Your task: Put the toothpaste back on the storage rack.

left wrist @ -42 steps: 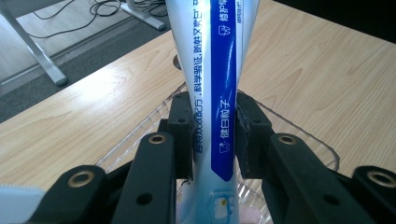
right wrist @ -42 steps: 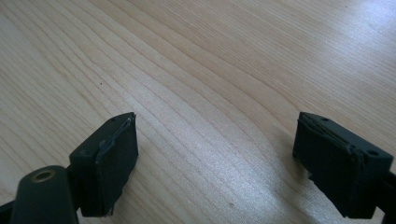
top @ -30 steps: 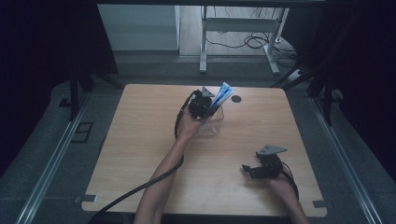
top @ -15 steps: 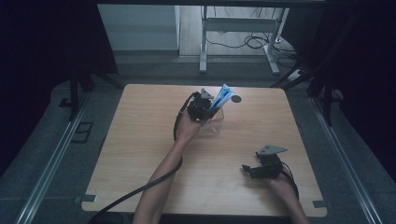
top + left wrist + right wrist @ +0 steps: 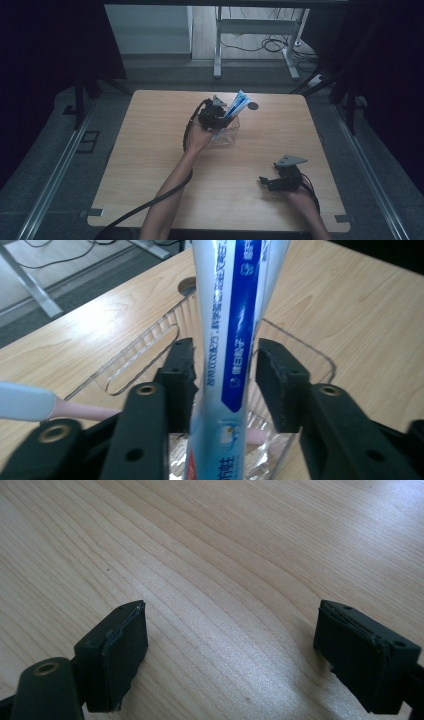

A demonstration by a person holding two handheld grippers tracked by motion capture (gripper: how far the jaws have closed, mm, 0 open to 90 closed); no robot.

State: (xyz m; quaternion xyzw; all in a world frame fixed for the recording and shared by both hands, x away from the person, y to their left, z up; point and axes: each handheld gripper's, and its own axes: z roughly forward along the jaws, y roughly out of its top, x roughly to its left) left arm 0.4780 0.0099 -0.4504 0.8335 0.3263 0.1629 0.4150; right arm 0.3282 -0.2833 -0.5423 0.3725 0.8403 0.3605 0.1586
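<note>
We see toothpaste tube (image 5: 227, 365) standing upright in clear basket (image 5: 150, 340), pink toothbrush (image 5: 45, 407) lying across it. Left gripper (image 5: 225, 375) jaws parted beside tube. Right gripper (image 5: 230, 655) spread wide over table (image 5: 215, 555).

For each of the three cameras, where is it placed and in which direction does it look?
High view: above the person's side, looking forward and down on the table; both forearms enter from below.
Left gripper view: rides the left gripper, looking along its jaws at the toothpaste tube over a clear bin.
Right gripper view: rides the right gripper, facing bare wood.
Shared: tube, bin, both grippers, wood.
</note>
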